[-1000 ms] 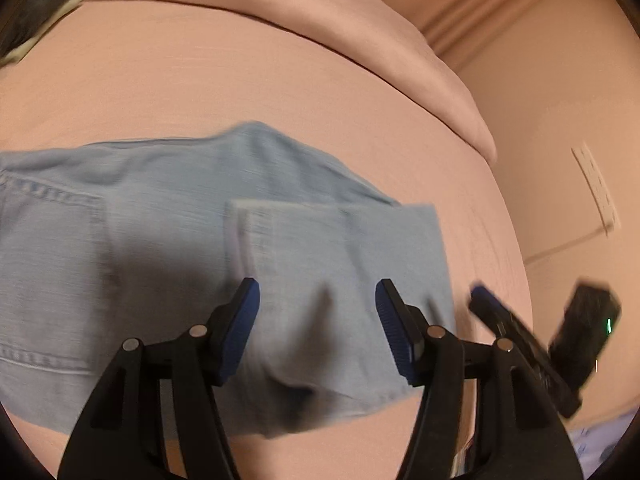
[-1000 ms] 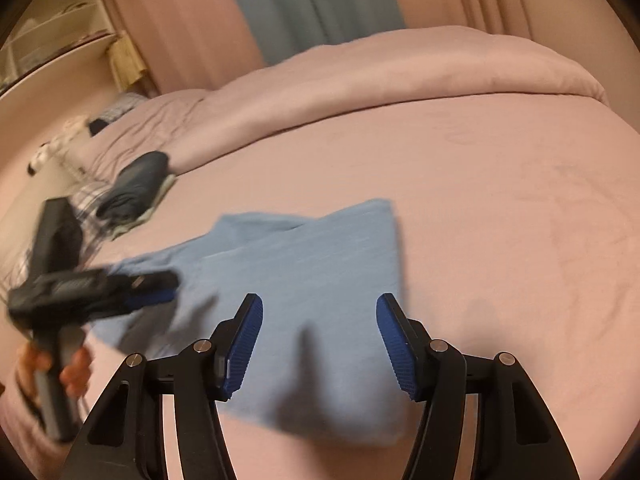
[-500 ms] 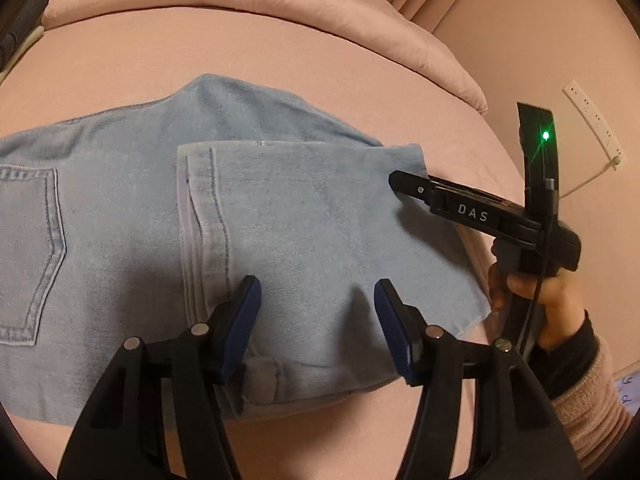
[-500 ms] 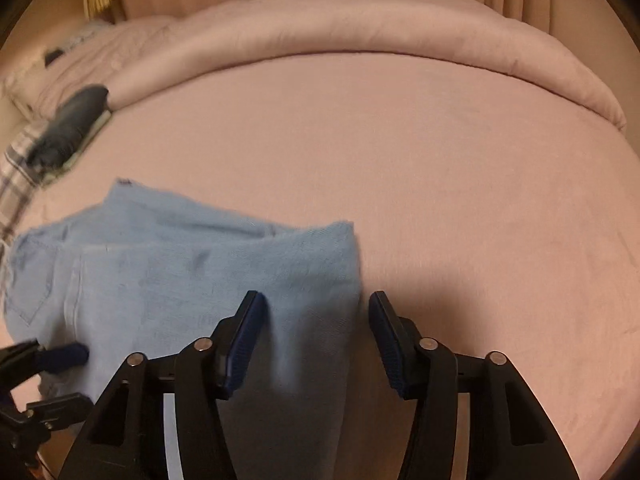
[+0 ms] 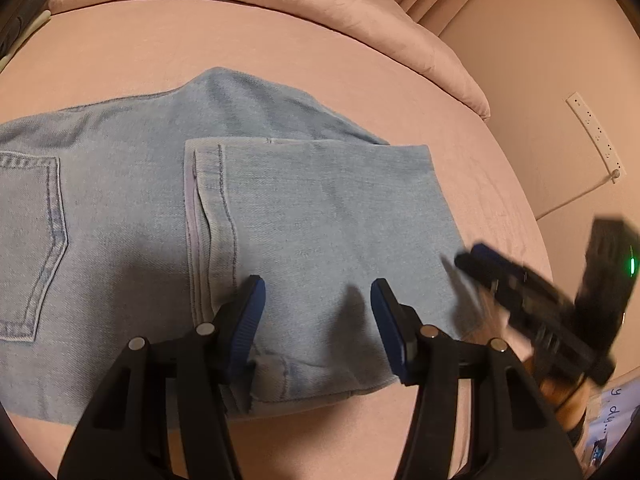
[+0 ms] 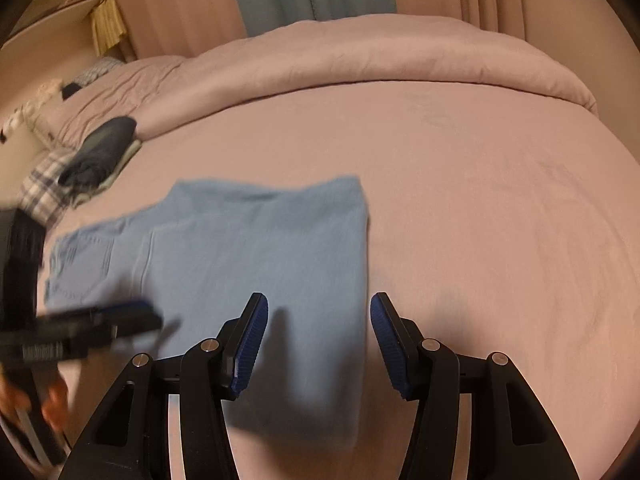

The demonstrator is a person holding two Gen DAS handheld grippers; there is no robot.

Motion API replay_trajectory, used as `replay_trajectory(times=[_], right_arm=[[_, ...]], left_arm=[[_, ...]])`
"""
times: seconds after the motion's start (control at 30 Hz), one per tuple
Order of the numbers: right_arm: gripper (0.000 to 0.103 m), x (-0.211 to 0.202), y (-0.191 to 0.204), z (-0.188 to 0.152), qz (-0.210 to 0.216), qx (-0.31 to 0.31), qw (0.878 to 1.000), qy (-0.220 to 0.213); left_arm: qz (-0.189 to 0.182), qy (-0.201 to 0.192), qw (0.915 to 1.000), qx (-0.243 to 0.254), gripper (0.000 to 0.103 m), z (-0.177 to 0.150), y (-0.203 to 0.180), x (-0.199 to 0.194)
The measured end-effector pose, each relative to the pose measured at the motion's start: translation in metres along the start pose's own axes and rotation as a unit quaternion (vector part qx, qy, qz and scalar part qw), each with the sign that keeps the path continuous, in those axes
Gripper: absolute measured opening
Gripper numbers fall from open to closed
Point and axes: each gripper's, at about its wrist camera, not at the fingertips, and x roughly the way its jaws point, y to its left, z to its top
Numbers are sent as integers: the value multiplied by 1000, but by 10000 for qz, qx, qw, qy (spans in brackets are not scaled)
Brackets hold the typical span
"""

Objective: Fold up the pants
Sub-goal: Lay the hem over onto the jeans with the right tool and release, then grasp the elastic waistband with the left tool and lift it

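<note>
Jeans folded on bed, long axis L–R; hem end under left gripper, nearer. Both jaws released, right gripper too.

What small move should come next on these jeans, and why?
Probably bring both open grippers down onto the folded right edge of the jeans to fold them over once more. The leg hems already lie over the seat, the back pocket is uncovered, and the left gripper and right gripper hang above the cloth, holding nothing.
</note>
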Motion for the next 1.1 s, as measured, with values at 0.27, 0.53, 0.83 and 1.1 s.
replay_trajectory(times=[0.27, 0.53, 0.83, 1.1], right_arm=[[56, 9, 8, -37, -282, -2, 9996, -40], [56, 0, 9, -32, -342, 197, 9992, -48], [56, -8, 51, -17, 75, -165, 9992, -356], [56, 11, 116, -16, 643, -793, 9943, -304]], left_arm=[[300, 57, 9992, 247, 55, -6, -9, 1], [764, 134, 9937, 814, 55, -26, -20, -8], [470, 221, 9986, -44, 59, -35, 34, -33], [119, 89, 9965, -817, 60, -51, 79, -73]])
